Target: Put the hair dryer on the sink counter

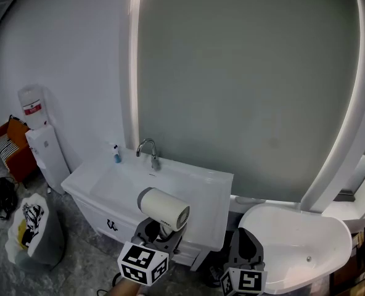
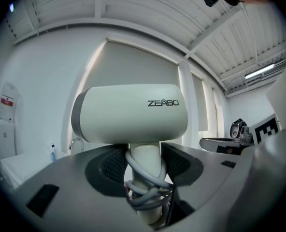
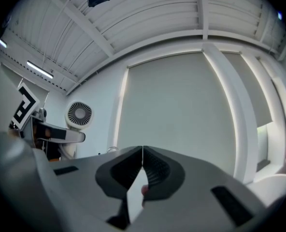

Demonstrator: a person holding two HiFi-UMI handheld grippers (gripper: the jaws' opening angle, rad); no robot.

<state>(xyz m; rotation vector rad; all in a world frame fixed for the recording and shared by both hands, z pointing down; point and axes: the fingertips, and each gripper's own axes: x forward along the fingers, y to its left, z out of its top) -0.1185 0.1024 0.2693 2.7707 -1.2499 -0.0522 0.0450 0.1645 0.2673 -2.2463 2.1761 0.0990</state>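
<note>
Pinches the cord-wrapped handle of the hair dryer (image 1: 164, 207) in the left gripper (image 1: 162, 230) at 6 o'clock, likely to carry it barrel-up, seemingly short of the sink counter (image 1: 214, 184) toward 12. Keeps the right gripper (image 1: 247, 251) at 5 o'clock pressed together, empty. Reveals the cord coils (image 2: 145, 193) only in the left gripper view.

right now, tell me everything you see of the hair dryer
The hair dryer is cream, seemingly plastic: a short level barrel with a grey band at one end, a round grille at the other and ZEABO printed on its side. A grey cord is wound round its handle, which is clamped between the left gripper's fingers. It hangs in the air, not yet on the sink counter.
</note>
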